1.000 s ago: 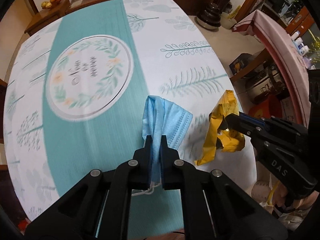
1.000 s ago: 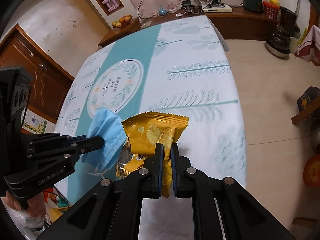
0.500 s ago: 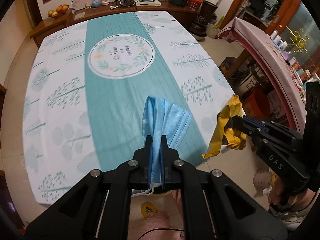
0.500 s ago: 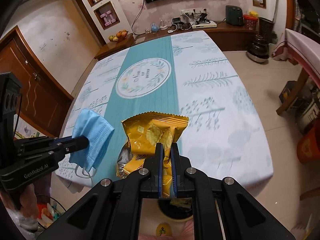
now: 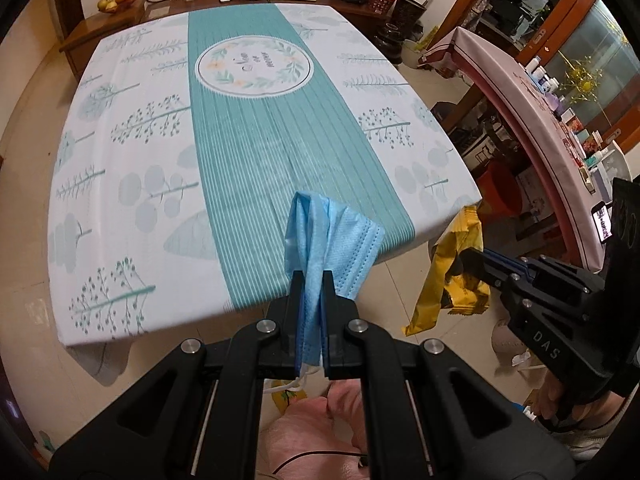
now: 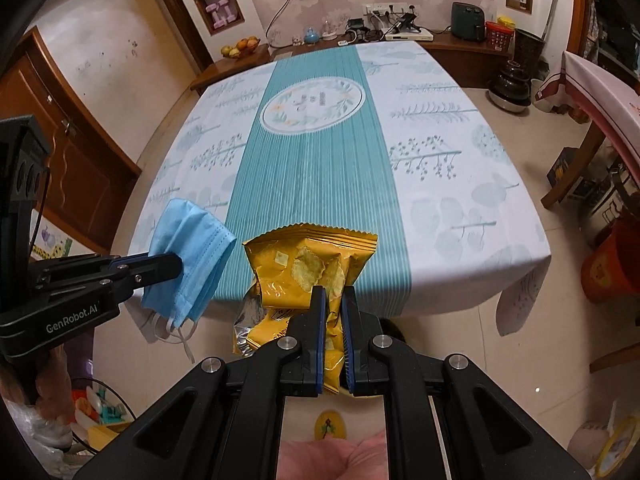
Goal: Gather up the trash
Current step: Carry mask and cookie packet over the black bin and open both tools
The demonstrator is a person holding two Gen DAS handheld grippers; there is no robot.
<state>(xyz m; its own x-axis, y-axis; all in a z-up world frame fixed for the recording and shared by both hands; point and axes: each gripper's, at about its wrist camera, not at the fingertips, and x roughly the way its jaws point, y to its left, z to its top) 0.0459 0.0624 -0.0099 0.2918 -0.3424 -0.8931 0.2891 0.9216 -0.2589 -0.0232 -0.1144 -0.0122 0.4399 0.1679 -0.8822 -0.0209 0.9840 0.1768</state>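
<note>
- Holding one piece of trash each: left gripper [image 5: 311,280] has its fingers clamped tight on a folded blue face mask [image 5: 332,236]; right gripper [image 6: 333,300] has its fingers pinched on a yellow chip bag [image 6: 308,264], with only the crumpled foil between them.
- Change over the last second: both grippers have pulled back from the tabletop [image 5: 132,148]. A second ago mask and bag hung over the cloth; now both hang in the air past its near edge, above the floor, with the whole tablecloth in view.
- Reading: pickup looks done for these two items. No other litter shows on the cloth. The step in hand is likely carrying them to a bin.
- Mask: ear loops dangle below the left fingers, white and loose; they could snag.
- Bag: torn open, silver lining showing at its lower end. Cannot tell whether crumbs remain inside.
- Containers: a red bucket [image 6: 608,268] stands on the floor to the right of the table, contents not visible. Cannot say it is the trash bin. A fruit bowl [image 6: 240,46] with oranges sits on the far sideboard, well apart.
- No bin confirmed in either view.
</note>
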